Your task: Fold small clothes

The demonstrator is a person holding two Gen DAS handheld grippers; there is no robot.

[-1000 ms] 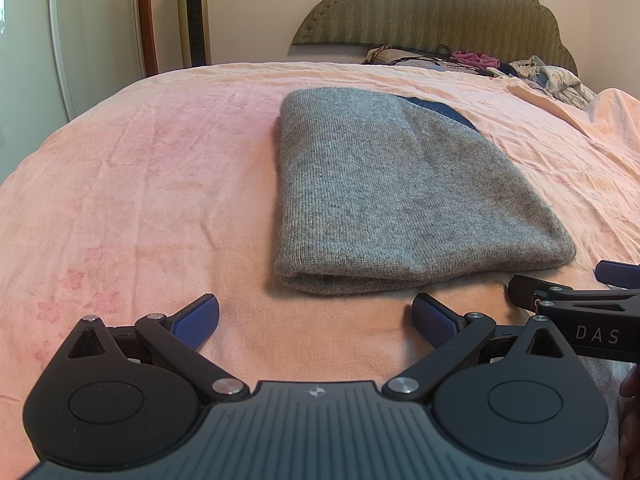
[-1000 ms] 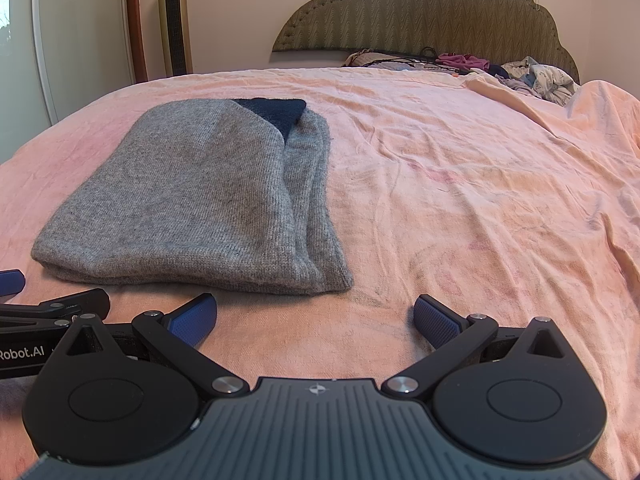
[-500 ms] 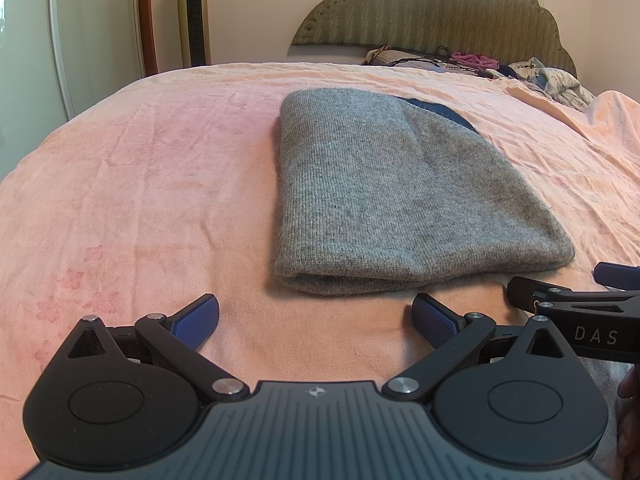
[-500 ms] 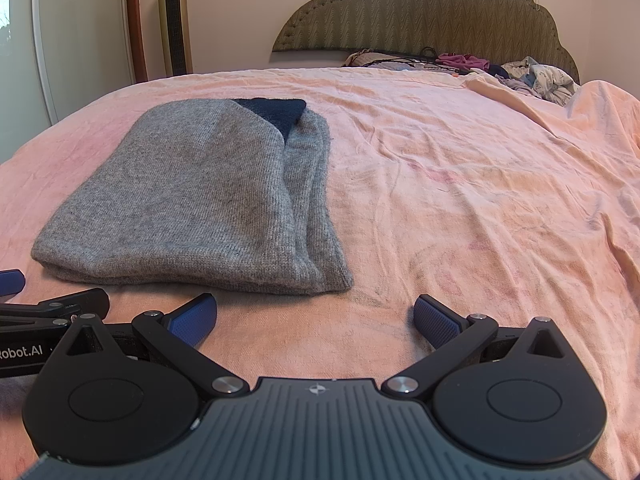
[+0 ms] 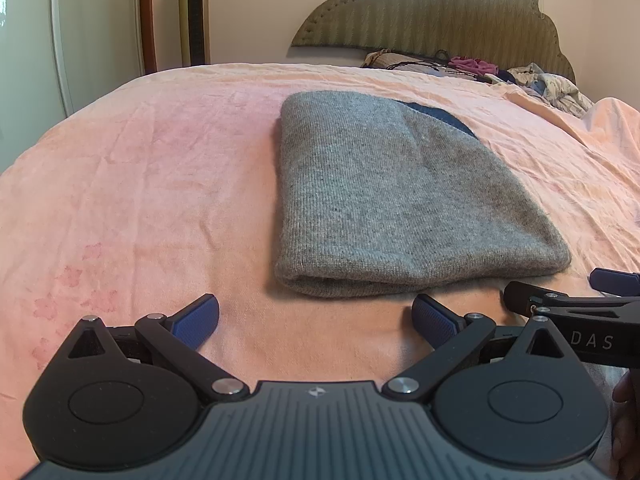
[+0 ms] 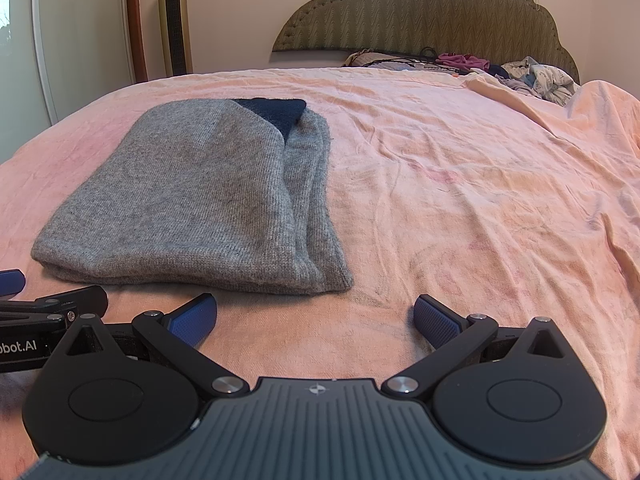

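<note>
My left claw (image 5: pixel 315 316) sat with its pads spread wide and empty, just short of the folded grey knit garment (image 5: pixel 400 200), whose near edge lay ahead and a little right on the pink bedsheet (image 5: pixel 140 200); my right claw (image 6: pixel 316 318) was likewise agape, the garment ahead to its left. Risk noted: a low pinch could take sheet along with the knit. The stacked layers on the right looked loose and might slip apart if only the top one was caught.

Pink bedsheet (image 5: pixel 160 184) (wrinkled), scalloped olive headboard (image 6: pixel 432 12), gold tower fan (image 6: pixel 174 20), clothes heap (image 6: pixel 536 76) by headboard
</note>
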